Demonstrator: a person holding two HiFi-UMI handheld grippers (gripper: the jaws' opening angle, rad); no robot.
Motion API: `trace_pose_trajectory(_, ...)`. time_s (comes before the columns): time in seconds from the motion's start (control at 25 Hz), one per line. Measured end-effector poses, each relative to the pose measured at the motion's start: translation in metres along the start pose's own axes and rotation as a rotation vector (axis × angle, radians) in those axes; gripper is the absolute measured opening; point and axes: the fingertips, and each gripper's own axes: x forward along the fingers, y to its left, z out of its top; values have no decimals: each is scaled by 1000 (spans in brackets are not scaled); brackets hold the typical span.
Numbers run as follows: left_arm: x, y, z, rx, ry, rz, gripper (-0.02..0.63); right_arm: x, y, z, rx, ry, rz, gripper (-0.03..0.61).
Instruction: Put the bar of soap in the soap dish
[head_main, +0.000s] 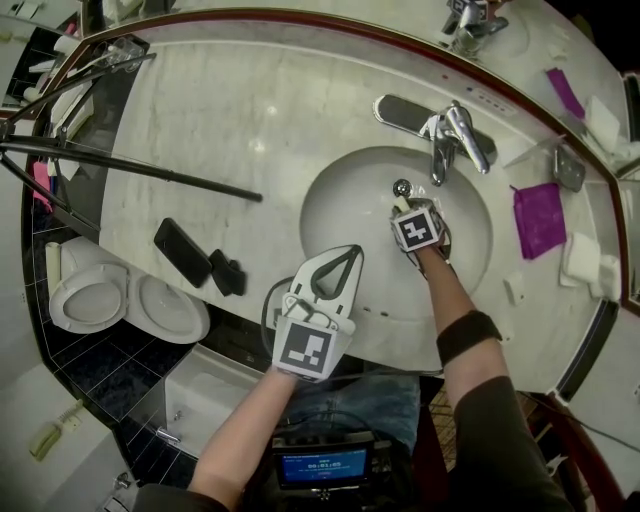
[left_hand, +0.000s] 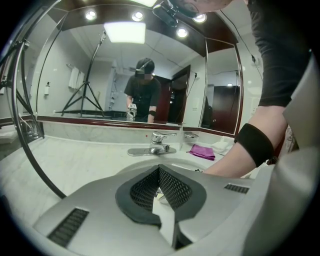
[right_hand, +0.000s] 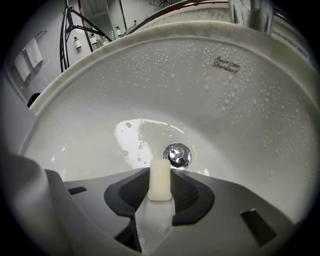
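Pale marble worktop with an oval basin sunk into it.
A faucet stands at the back edge behind the basin. A black phone and a small black item lie near the front edge at left, and a purple cloth lies right of the basin.

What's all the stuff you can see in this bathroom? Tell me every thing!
white ceramic sink basin: one, white, wet, middle
pale marble counter: one, whitish, around the basin
cream rectangular bar of soap: one, cream, gripped low inside the basin
round chrome drain stopper: one, silver, basin bottom
chrome lever faucet: one, silver, behind the basin
purple cloth: one, purple, right of the basin
flat black phone: one, black, left of the basin
white toilet: one, white, floor, far left
black tripod: one, black, far left
left gripper: one, grey, jaws shut, empty
right gripper: one, grey, jaws shut on the soap
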Motion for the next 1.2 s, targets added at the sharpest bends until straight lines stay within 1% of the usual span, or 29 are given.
trace_pose_trajectory(0.2, -4, -6, -1, -5, 12, -4, 3, -27, 6, 9, 15, -41, 9, 147)
trace_pose_trajectory(0.36, -6, -11, 2, 1, 15, -15, 3, -69, 5, 24, 28, -105, -7, 147)
trace_pose_trajectory(0.52, -9, -20, 3, 53, 32, -53, 3, -122, 8, 30, 35, -166, -20, 147)
trace_pose_trajectory(0.68, -11, -28, 10, 102, 39, -79, 3, -176, 5, 26, 45, -214, -52, 146)
trace_pose_trajectory(0.84, -15, -40, 22, 130, 35, -107, 3, -232, 0, 20, 65, -268, -91, 146)
trace_pose_trajectory(1.08, -23, -67, 41, 176, 21, -170, 3, -303, -10, 0, 117, -344, -163, 146)
trace_pose_trajectory(1.2, -26, -84, 48, 200, 16, -203, 3, -332, -15, -16, 155, -383, -197, 146)
